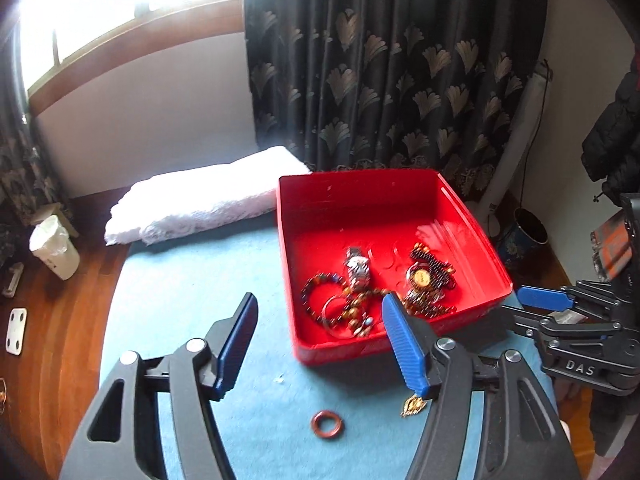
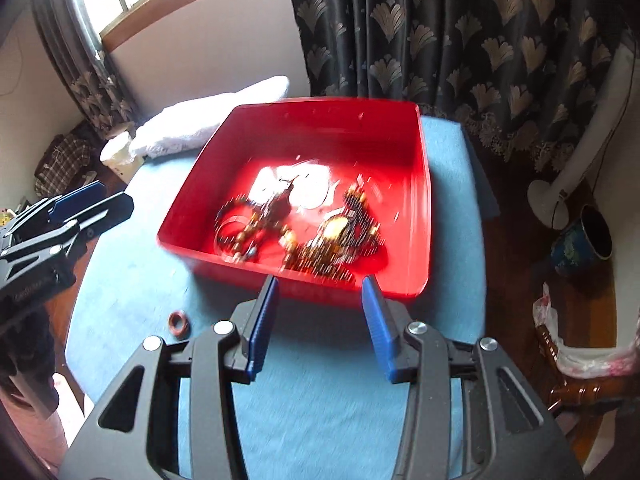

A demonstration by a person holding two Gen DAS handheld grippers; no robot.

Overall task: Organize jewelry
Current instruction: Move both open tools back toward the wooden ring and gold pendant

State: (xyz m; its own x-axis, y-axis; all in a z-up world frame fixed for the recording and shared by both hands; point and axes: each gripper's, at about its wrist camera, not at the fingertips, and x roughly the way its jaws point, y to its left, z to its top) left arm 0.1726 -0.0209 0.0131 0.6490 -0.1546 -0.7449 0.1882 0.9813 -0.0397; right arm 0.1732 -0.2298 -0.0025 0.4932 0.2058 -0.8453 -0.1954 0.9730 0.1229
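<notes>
A red box (image 1: 472, 236) (image 2: 420, 208) stands on the blue cloth-covered table and holds several pieces: a metal watch (image 1: 357, 268), bead bracelets (image 1: 320, 296), a gold round piece (image 1: 420, 278). My left gripper (image 1: 318, 312) is open and empty, hovering near the box's front left corner. A brown ring (image 1: 327, 425) (image 2: 179, 322) and a small gold pendant (image 1: 414, 405) lie on the cloth below it. My right gripper (image 2: 318, 292) is open and empty, just before the box's front wall; it also shows in the left wrist view (image 1: 540, 300).
A folded white lace cloth (image 1: 200, 196) lies at the table's far left. Dark patterned curtains (image 1: 400, 60) hang behind. A white bin (image 1: 54, 246), a blue pot (image 2: 584, 240) and a fan base (image 2: 548, 200) stand on the wooden floor.
</notes>
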